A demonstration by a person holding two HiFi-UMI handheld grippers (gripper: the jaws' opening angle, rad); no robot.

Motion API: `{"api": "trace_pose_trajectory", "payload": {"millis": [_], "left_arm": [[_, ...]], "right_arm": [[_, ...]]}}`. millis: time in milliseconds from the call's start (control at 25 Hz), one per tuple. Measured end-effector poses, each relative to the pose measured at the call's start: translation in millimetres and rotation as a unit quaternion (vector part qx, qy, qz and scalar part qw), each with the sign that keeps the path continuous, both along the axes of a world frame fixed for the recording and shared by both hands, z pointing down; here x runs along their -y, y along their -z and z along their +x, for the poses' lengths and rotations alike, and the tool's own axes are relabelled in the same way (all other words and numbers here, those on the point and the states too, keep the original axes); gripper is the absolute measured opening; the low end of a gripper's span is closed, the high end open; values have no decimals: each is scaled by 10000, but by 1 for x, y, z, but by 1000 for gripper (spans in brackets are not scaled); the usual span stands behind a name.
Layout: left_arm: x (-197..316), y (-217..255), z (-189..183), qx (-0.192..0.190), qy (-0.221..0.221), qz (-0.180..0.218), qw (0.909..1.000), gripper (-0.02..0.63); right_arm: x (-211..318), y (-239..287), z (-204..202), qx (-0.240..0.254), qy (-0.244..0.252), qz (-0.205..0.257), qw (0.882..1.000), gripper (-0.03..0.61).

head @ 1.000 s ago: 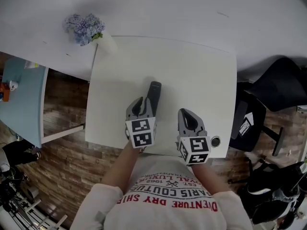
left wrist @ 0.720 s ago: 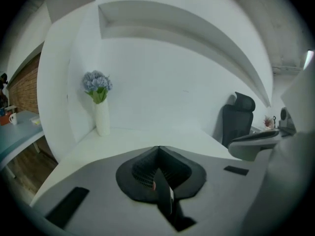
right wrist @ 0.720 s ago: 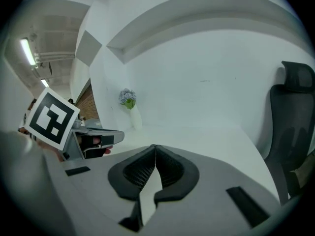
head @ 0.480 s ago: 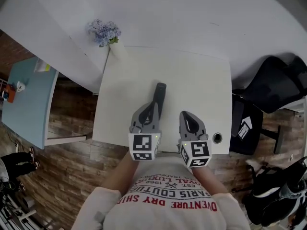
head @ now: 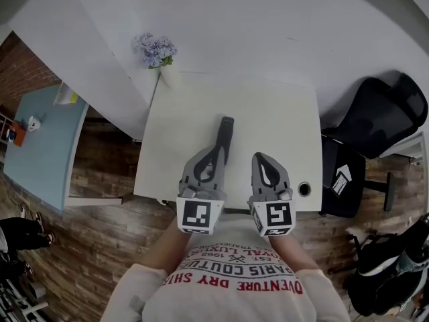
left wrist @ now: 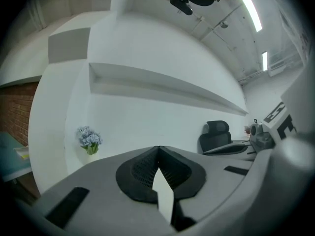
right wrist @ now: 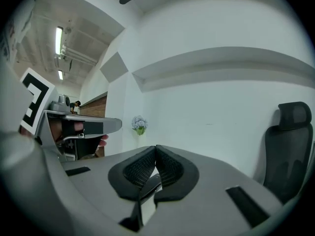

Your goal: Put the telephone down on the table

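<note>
Risen off the tabletop (head: 268, 106): left gripper (head: 209, 151) and right gripper (head: 260, 157), fingers closed, empty; one telephone (head: 226, 129), near end hidden.

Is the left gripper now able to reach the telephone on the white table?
Probably yes. The telephone lies on the table just ahead of the left gripper, with nothing between them. But its jaws are together and it points at the wall, so it must open and tip down first.
</note>
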State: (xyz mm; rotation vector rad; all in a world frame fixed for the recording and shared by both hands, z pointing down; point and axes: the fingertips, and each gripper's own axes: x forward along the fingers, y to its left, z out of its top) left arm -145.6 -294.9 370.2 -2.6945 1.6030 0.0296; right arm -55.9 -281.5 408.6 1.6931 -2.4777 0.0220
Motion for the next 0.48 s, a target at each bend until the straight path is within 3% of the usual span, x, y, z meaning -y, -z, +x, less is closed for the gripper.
{"api": "trace_pose_trajectory", "payload": {"millis": [240,480], "left_arm": [[-8,9,3,-34,-32,178,9998,25],[-8,-1,-3,-17,-14,-69,10000,25]], "right_arm": [[-8,9,-2,-45,24,168,9998,25],[-11,10,-2,-84,30,175,9998,25]]}}
